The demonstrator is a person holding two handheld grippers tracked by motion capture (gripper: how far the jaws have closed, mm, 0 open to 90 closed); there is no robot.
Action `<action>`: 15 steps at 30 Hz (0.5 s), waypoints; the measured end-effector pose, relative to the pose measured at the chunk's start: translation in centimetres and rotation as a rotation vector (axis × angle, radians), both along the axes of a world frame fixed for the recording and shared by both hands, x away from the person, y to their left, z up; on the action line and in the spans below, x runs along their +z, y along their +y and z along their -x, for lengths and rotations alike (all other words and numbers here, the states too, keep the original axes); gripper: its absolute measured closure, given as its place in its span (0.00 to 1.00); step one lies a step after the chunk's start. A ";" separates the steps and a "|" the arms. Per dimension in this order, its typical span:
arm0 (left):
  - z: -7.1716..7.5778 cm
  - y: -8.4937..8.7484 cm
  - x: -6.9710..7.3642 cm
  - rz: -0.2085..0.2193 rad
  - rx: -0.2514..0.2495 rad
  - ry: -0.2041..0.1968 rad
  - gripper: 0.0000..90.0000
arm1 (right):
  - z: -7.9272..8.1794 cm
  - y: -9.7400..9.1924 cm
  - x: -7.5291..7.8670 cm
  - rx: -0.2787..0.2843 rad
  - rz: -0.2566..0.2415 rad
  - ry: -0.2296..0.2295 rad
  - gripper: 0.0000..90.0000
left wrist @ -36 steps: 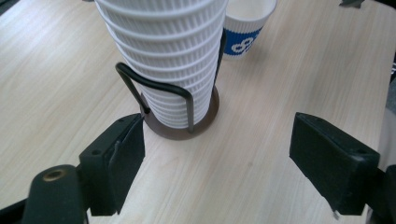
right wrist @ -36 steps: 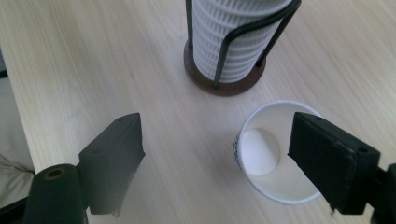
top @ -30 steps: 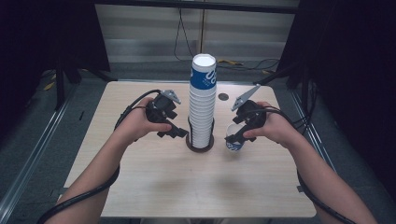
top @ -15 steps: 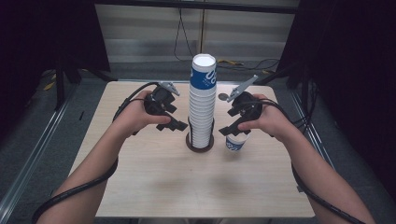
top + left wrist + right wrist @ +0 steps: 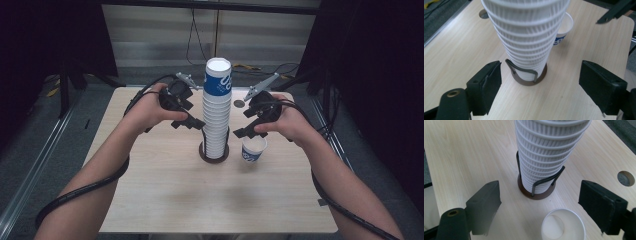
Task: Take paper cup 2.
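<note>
High view: both hands have come up off the table since a second ago. Left gripper point(image 5: 194, 123) now sits centre-left, level with the middle of the paper cup stack point(image 5: 217, 107); right gripper point(image 5: 243, 132) is centre-right, just above the single paper cup point(image 5: 254, 149), which stands upright alone on the table point(image 5: 165, 200) beside the cup holder base point(image 5: 214, 153). Both jaw pairs apart, nothing in them.

Left gripper view: jaws wide, flanking the stack's lower end point(image 5: 526, 37) without touching; single cup point(image 5: 564, 27) behind it, upper right.

Right gripper view: jaws wide and empty; stack point(image 5: 546, 152) top centre in its wire holder point(image 5: 537, 191), single cup point(image 5: 563, 225) at bottom centre between the jaws.

Read: one cup is down, hands are rising, probably repositioning for the next pull from the top.
</note>
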State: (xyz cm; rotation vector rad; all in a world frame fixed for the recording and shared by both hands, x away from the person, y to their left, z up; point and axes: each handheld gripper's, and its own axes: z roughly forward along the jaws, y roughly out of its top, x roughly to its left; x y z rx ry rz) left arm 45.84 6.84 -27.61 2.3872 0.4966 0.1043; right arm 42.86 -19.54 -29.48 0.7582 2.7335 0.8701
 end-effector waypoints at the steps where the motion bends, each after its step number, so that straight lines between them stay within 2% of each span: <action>1: -0.2 0.0 0.4 -0.014 -0.015 -0.008 0.20 | 0.0 0.0 0.0 0.000 0.002 -0.002 0.19; 4: -0.4 -0.3 1.2 0.012 0.005 -0.010 0.20 | 0.0 0.1 0.0 0.001 0.001 0.002 0.19; 15: -0.8 -1.4 3.3 0.007 -0.005 -0.035 0.20 | -0.1 0.3 -0.6 0.009 -0.001 0.004 0.19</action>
